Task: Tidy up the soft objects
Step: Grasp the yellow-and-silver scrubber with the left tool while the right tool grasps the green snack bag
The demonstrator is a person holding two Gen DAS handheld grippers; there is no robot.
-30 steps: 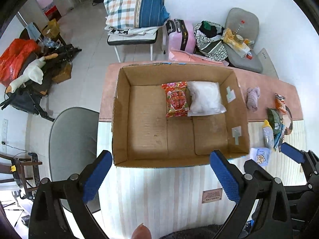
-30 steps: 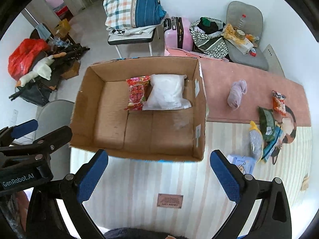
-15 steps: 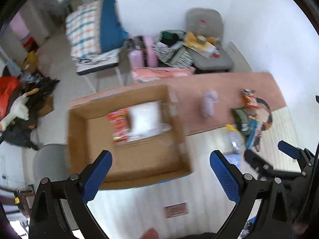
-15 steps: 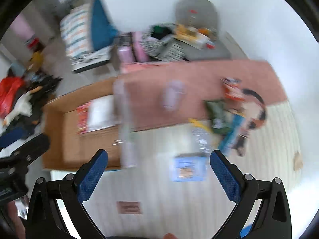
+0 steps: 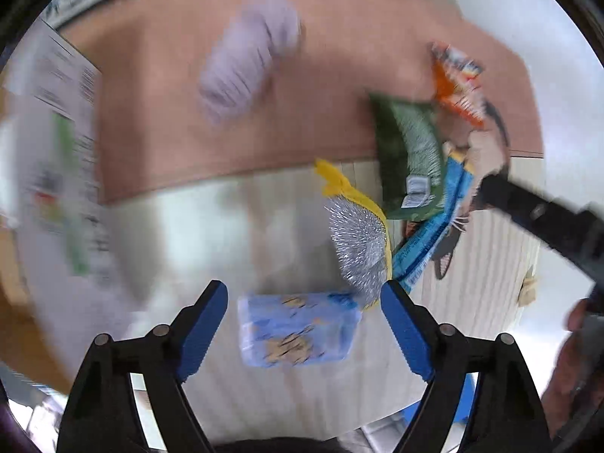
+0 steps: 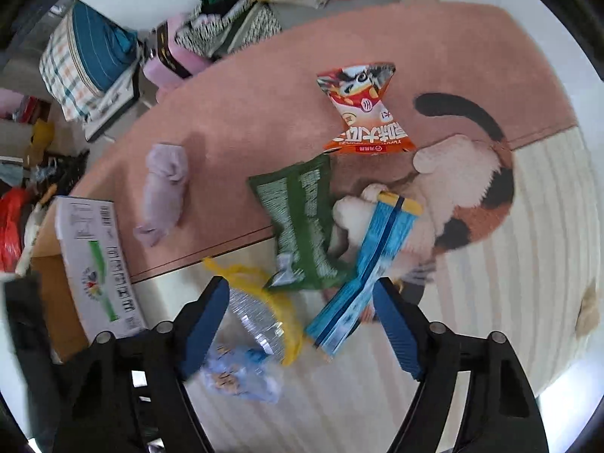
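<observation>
My left gripper (image 5: 304, 322) is open, low over a light blue tissue pack (image 5: 298, 334) that lies between its fingers. My right gripper (image 6: 302, 321) is open and empty above a pile of snack bags: a yellow-and-silver bag (image 6: 260, 317), a green bag (image 6: 302, 219), a blue bag (image 6: 362, 275) and an orange bag (image 6: 362, 113). The tissue pack also shows in the right wrist view (image 6: 241, 373). A rolled lilac cloth (image 6: 164, 192) lies on the pink mat (image 6: 264, 75). The left wrist view is blurred.
The cardboard box's outer wall (image 6: 98, 264) stands at the left of the right wrist view. A cat picture (image 6: 460, 196) is on the mat under the bags. A chair with clothes (image 6: 234, 22) and a suitcase (image 6: 170, 60) stand beyond the mat.
Both grippers have swung right from over the cardboard box and dropped low over the snack pile. The left one now brackets the tissue pack. Both stay open.
</observation>
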